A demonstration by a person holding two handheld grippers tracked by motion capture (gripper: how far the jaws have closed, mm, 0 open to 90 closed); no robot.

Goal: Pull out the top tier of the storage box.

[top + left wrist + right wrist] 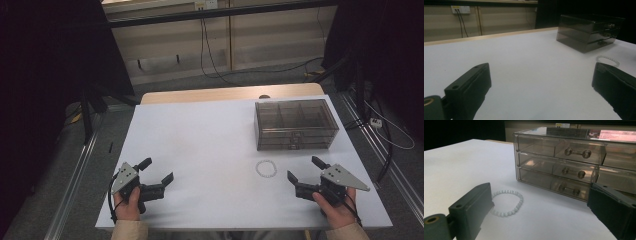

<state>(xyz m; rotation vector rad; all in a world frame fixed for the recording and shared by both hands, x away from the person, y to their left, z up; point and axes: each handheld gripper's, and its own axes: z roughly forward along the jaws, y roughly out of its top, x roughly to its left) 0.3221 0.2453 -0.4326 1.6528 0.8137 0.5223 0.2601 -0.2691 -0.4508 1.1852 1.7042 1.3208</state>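
A white bead bracelet (266, 168) lies flat on the white table (200, 145), just in front of a smoky clear drawer box (295, 124) with three stacked drawers. My right gripper (305, 170) rests at the near right, open and empty, with the bracelet (506, 203) a short way ahead of its left jaw and the drawer box (574, 160) beyond. My left gripper (158, 170) rests at the near left, open and empty; from it the bracelet (607, 60) and the box (589, 31) appear far off to the right.
The table's wooden far edge (230, 93) borders a floor with cables (210, 55). Metal rails (75, 175) run along both sides of the table. Dark curtains (45, 75) stand left and right. The wide middle of the table lies between the grippers.
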